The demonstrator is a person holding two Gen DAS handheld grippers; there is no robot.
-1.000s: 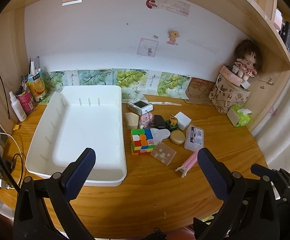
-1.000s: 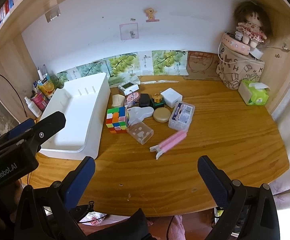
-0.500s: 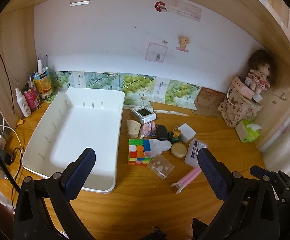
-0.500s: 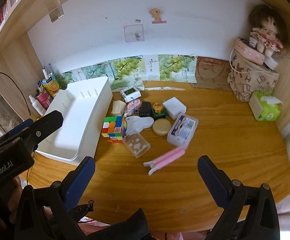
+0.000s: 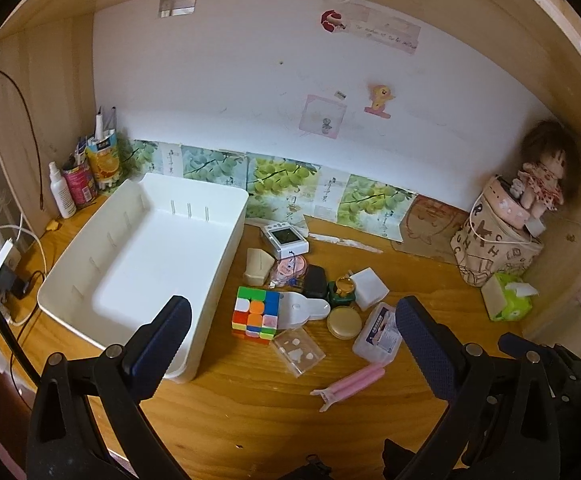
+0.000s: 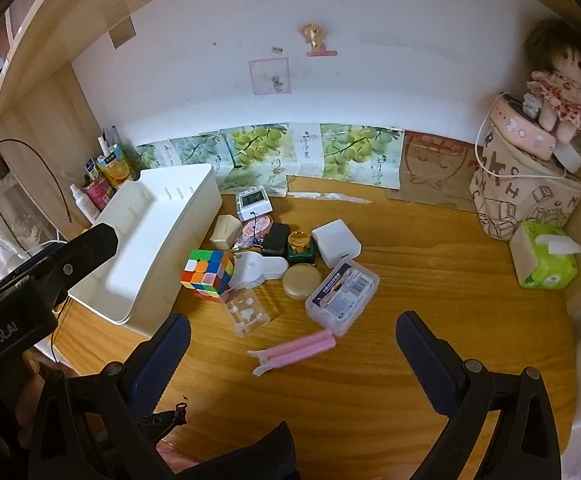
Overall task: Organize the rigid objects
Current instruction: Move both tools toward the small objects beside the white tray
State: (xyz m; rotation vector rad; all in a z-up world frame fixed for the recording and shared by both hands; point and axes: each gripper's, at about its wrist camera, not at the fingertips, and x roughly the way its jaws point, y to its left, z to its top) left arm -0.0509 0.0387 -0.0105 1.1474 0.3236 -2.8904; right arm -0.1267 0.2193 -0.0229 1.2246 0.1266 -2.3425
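a: how are the jaws of each gripper set?

b: the left gripper is held above the near edge of the bench with its jaws spread wide; nothing is gripped. the right gripper is set likewise, jaws wide apart and nothing between them.

a: where are the task items located?

b: a white tray is placed on the left part of the bench, and nothing is seen inside it. just beside its right wall a colour cube is found. a cluster is gathered to the right of the cube: a clear small box, a round tan tin, a labelled clear case, a white block and a small white clock at the back. a pink clip is laid nearest the grippers, apart from the cluster.

a: what is seen at the right wall?

b: a patterned bag is topped by a doll, and a green tissue pack is placed in front of it.
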